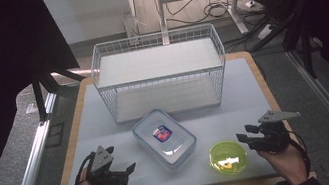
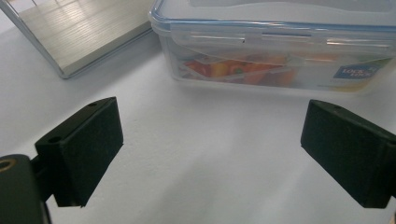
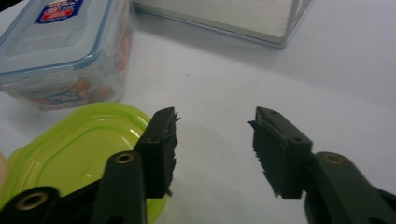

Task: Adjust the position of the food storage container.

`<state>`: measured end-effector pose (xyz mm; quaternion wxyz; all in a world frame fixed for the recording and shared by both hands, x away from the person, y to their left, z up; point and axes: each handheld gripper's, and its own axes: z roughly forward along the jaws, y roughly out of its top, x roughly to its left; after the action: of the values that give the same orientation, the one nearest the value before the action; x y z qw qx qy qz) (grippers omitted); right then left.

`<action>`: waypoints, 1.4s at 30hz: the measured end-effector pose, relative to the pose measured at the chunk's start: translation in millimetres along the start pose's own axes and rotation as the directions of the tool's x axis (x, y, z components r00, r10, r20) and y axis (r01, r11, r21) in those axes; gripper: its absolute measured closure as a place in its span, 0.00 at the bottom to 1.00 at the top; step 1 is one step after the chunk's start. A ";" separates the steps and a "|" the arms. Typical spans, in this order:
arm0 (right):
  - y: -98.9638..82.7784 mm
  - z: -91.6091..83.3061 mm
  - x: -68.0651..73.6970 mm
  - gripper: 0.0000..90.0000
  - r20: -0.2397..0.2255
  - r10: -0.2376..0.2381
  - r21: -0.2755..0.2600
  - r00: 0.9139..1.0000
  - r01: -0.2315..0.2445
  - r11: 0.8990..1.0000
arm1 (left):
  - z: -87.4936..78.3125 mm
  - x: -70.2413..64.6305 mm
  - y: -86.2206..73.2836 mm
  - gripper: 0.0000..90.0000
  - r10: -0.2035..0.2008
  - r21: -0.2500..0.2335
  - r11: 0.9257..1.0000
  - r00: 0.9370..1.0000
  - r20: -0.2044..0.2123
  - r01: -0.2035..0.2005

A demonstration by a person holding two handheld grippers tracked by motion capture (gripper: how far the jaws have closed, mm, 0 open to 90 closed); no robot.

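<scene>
Both tools are spread and hold nothing. The left tool (image 1: 132,168) faces the clear lunch box (image 1: 165,138) mid-tabletop (image 1: 234,96); the right tool (image 1: 240,139) waits beside the green lid (image 1: 227,157). Next, probably, comes the reach and grab.

The clear plastic food container (image 1: 164,137) at the table's centre is looking smooth and glossy, its lid blue-rimmed. At four o'clock from it, the lime-green plastic bowl (image 1: 227,157) is shining wetly. At twelve o'clock, the white wire rack (image 1: 159,74) is showing thin coated metal. The tabletop (image 1: 234,96) is looking matt white, wood-edged.
</scene>
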<state>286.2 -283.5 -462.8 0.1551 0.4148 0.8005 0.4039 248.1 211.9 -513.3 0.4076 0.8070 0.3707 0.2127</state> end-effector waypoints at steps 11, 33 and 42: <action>7.9 -0.7 28.3 0.99 -0.073 -0.097 0.003 0.993 0.097 0.995 | 0.1 -0.4 0.1 0.06 0.020 0.008 1.000 1.000 -0.013 -0.020; 12.0 25.2 86.6 1.00 -0.227 -0.180 0.050 0.957 0.196 0.979 | 1.6 -1.4 0.3 0.06 0.025 0.013 1.000 1.000 -0.015 -0.025; 7.2 42.0 107.1 1.00 -0.255 -0.231 0.113 0.939 0.266 0.957 | 2.6 -2.0 0.0 0.06 0.027 0.017 0.999 1.000 -0.012 -0.027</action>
<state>249.5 -174.9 -474.2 0.0767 0.2687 0.8868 0.3682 248.5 209.1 -514.9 0.3956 0.8140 0.3640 0.2201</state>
